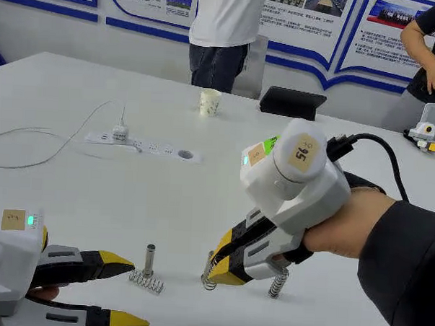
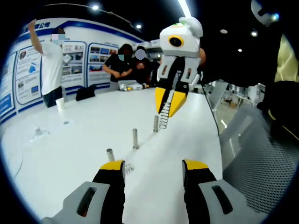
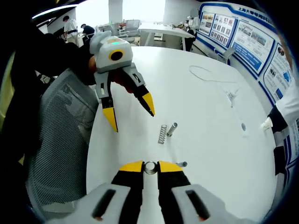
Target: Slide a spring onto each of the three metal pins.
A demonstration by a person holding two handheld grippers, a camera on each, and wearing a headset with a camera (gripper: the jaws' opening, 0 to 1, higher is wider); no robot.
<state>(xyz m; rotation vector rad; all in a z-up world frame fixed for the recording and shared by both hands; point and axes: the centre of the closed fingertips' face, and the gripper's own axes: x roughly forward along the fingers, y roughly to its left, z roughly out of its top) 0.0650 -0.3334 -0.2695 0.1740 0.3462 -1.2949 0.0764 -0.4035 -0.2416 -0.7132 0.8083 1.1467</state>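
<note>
White tabletop [image 1: 93, 194] carries the work: right gripper [image 1: 223, 273] jaws clamp a spring [image 1: 208, 278], left gripper [image 1: 129, 293] jaws gape wide near an upright pin [image 1: 150, 260] and loose spring [image 1: 146, 280].

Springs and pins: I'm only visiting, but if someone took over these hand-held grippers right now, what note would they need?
Left hand-held gripper: open, empty.
Right hand-held gripper: shut on a spring, close to a bare pin.
Second spring lies on the table beside another bare pin.
Third spring stands tilted by the right hand; whether a pin is inside it, I cannot tell.
Done: at most one pin.
Left: seat the held spring, then the lying one.
</note>
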